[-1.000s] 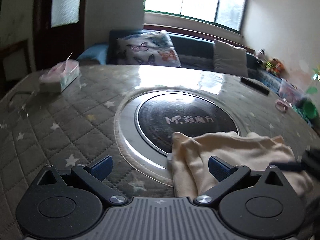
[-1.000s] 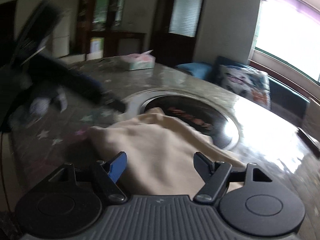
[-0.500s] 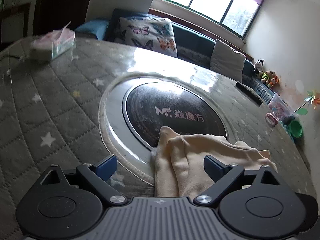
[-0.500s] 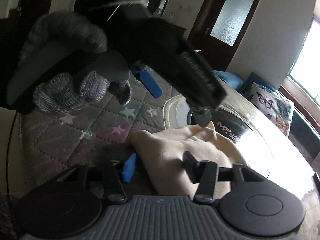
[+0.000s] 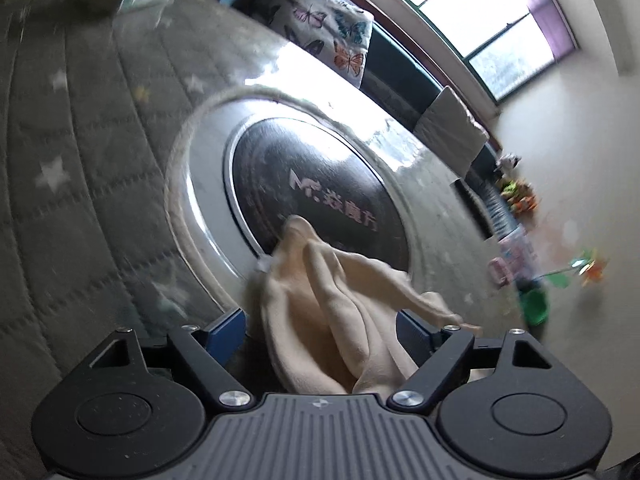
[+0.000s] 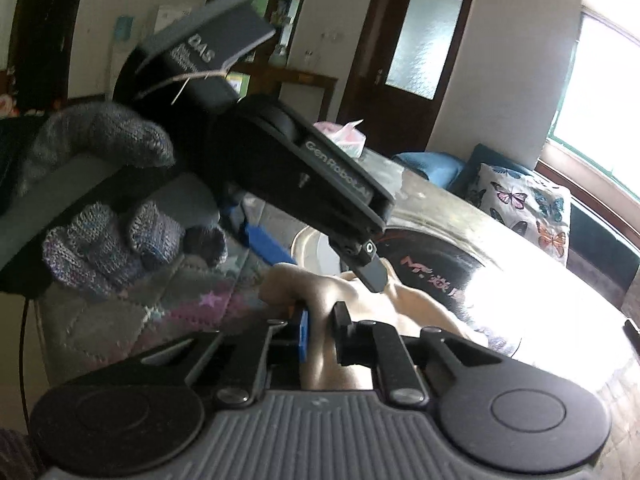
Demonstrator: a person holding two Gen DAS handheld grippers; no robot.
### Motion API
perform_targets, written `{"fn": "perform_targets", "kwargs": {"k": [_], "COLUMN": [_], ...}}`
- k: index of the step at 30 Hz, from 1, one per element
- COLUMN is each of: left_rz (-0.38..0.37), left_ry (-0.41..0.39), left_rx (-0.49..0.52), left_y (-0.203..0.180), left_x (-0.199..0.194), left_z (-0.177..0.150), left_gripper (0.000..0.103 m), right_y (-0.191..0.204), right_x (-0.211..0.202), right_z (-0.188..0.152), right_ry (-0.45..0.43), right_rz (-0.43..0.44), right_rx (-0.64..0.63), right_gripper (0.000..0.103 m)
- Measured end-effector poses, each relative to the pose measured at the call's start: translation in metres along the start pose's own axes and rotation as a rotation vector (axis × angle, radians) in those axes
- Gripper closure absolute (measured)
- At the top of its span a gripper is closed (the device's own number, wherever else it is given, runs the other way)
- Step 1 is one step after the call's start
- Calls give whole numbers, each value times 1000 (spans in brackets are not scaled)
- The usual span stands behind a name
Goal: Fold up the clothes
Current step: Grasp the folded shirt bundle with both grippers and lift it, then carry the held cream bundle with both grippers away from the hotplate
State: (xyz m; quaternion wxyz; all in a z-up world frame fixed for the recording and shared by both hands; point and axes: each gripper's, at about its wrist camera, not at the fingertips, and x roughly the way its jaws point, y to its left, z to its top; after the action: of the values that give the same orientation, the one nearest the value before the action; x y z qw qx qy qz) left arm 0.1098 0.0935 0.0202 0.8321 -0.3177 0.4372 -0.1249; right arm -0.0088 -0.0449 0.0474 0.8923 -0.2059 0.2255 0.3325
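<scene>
One cream cloth [image 5: 344, 320], two grippers [image 5: 320, 328] [image 6: 320, 332]

Bright window [image 5: 496, 20], butterfly cushion [image 5: 332, 32] on sofa, dark door [image 6: 416, 52].

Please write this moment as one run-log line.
right claw: just closed, pinching cream cloth | left claw: open, closing around cloth | table: cloth bunched
</scene>
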Motion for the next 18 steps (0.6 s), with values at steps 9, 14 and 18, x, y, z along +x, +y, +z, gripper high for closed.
{"fn": "perform_targets", "kwargs": {"k": [9,14,18], "left_rz": [-94,-66,-60], "left_ry": [90,100,98], "left_rx": [-138,-135,-132], "left_y": [1,4,9], "left_x": [15,18,16], "left_z": [-3,0,-1], "left_gripper": [55,80,81], "right_y": [-4,-3,-12], "right_x": [-25,-25,-33], "right_z": [-8,-11,-15], "right_ry": [-46,-29,-31], "right_rz": [4,43,56], "right_rx": [49,42,80], "right_gripper": [93,91,90]}}
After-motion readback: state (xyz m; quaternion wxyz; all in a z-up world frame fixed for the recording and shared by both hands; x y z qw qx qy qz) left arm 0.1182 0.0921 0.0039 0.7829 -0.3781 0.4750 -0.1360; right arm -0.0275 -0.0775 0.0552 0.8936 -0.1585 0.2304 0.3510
